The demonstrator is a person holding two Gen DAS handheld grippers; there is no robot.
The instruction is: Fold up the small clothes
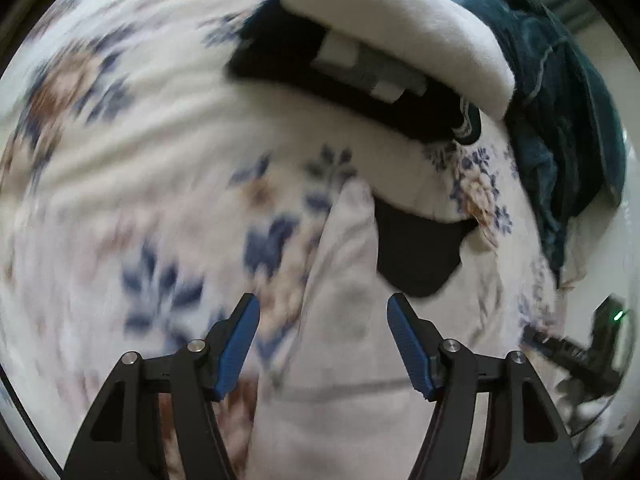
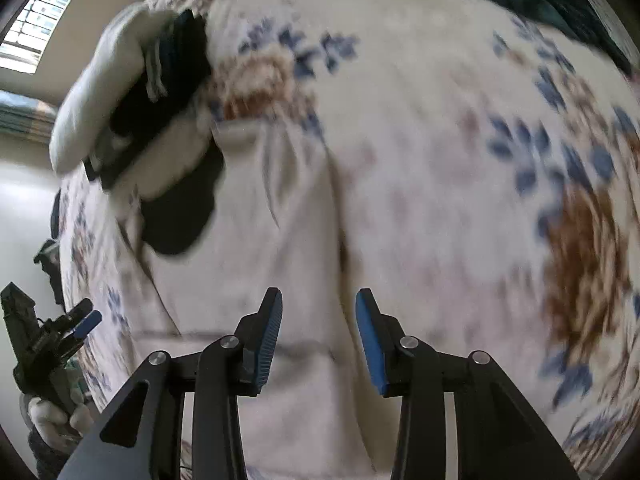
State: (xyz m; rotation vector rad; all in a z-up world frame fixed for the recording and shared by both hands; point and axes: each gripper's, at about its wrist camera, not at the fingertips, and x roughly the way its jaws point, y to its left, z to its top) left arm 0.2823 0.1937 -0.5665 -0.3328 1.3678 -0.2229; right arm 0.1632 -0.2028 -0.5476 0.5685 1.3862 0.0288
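A pale pink-white small garment lies on a floral bedsheet, with a black piece partly under a fold at its far end. My left gripper is open just above the garment, holding nothing. In the right wrist view the same garment lies under my right gripper, which is open and empty. The black piece lies at its upper left. Both views are motion-blurred.
A stack of folded clothes, white on top of black, sits farther back; it also shows in the right wrist view. A dark teal blanket lies at the right bed edge. The other gripper shows at the edges.
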